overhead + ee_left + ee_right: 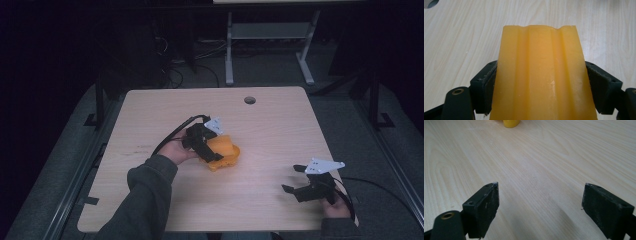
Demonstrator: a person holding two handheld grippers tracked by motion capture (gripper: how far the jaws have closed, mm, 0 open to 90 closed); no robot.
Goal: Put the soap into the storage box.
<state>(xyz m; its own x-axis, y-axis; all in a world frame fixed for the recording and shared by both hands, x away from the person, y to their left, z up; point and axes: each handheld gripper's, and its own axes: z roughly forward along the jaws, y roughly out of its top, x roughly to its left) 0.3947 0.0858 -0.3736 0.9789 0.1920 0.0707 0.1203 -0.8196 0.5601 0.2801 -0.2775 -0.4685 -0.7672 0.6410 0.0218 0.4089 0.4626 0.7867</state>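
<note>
At lower right of the high view, the right gripper (pixel 300 186) hangs released, jaws wide apart, over the pale wood worktop (pixel 280 130). At centre, the left gripper (pixel 212 150) clasps an unlabelled orange block (pixel 224 151). Beyond: dim floor, cables, desk legs (pixel 229 50).

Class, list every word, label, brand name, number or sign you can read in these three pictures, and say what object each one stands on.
There is none to read.
The orange ridged block held in the left gripper bears no print.
The wooden table, the grey plate on the right gripper and that gripper's black pads carry no lettering.
The dim room behind the table is too dark to make out any sign.
</note>
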